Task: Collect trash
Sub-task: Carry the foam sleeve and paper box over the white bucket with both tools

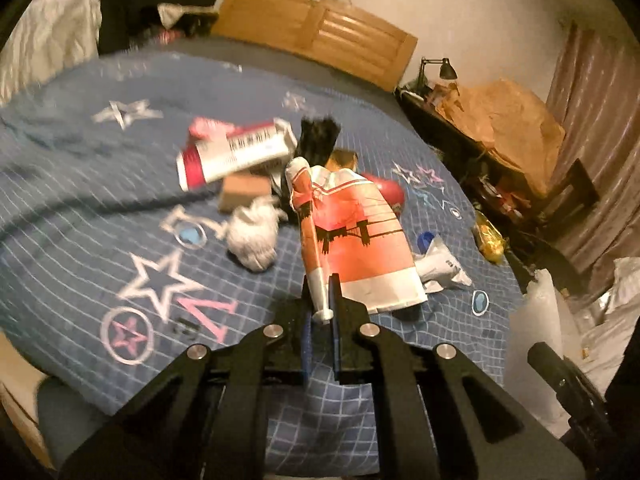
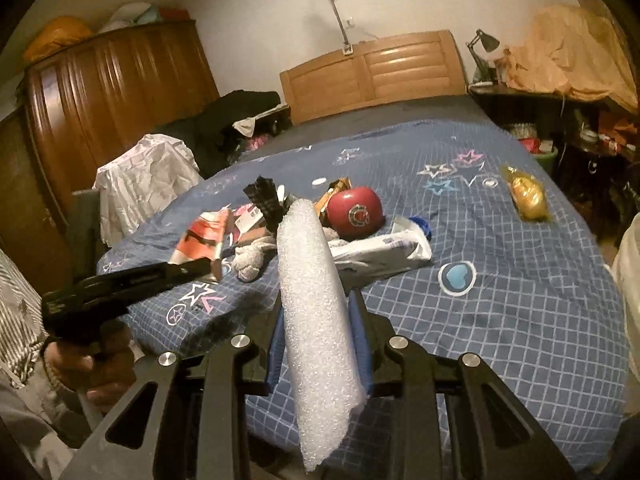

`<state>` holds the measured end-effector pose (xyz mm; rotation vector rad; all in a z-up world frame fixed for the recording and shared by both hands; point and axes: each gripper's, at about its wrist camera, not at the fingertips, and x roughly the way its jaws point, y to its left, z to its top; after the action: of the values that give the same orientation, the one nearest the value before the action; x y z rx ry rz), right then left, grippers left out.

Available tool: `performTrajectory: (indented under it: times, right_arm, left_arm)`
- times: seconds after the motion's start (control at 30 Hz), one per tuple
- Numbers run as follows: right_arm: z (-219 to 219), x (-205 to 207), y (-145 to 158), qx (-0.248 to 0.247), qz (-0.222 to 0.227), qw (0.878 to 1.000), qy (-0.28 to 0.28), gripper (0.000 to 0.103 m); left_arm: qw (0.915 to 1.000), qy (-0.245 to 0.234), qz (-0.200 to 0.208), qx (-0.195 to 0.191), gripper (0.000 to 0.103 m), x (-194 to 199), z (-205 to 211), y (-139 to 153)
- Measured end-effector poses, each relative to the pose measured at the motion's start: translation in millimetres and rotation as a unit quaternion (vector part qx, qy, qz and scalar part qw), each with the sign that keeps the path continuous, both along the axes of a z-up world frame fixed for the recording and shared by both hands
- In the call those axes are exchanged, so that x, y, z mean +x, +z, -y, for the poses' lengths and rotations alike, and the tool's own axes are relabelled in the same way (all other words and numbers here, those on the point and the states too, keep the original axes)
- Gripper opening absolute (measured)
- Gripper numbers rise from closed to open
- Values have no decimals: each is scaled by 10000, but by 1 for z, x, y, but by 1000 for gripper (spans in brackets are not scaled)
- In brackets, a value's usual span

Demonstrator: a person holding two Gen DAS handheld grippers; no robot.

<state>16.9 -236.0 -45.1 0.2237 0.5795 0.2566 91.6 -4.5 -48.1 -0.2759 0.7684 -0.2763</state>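
Blue quilted bedding (image 2: 500, 300) is strewn mid-bed with trash. An orange-and-white wrapper (image 1: 356, 240) is pinched edge-on by the left gripper (image 1: 322, 300). Only the right wrist view shows the bubbly foam roll (image 2: 316, 300) clamped by the right gripper (image 2: 318, 316), beside a glossy red ball (image 2: 354, 212).

Place: we see a home bedroom.
Bed: a blue star-print quilt (image 2: 500, 280) spreads beyond our fingers, a wooden headboard (image 2: 372, 72) far ahead.
Storage: a dark wooden wardrobe (image 2: 116, 92) stands left of our right fingers.
Lighting: a desk lamp (image 2: 486, 46) on a cluttered side table (image 1: 452, 128).
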Motion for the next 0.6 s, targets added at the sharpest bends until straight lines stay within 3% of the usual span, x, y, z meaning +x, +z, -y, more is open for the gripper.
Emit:
performTrajectory:
  times: [0.1,0.33,0.6]
  right_arm:
    - [3,-8,7,-39,121,9999,-90,31]
    - [38,-35,30,-150,503,9965,-654,31]
    - [127,-85,63,-319,945,9765,-1910,31]
  left_arm:
    - [9993,-27,208,300,6,-8,5,18]
    - [9913,-517,796,908,6,-16,74,52]
    - [9786,-1363,1140,1040,6,-22,170,72]
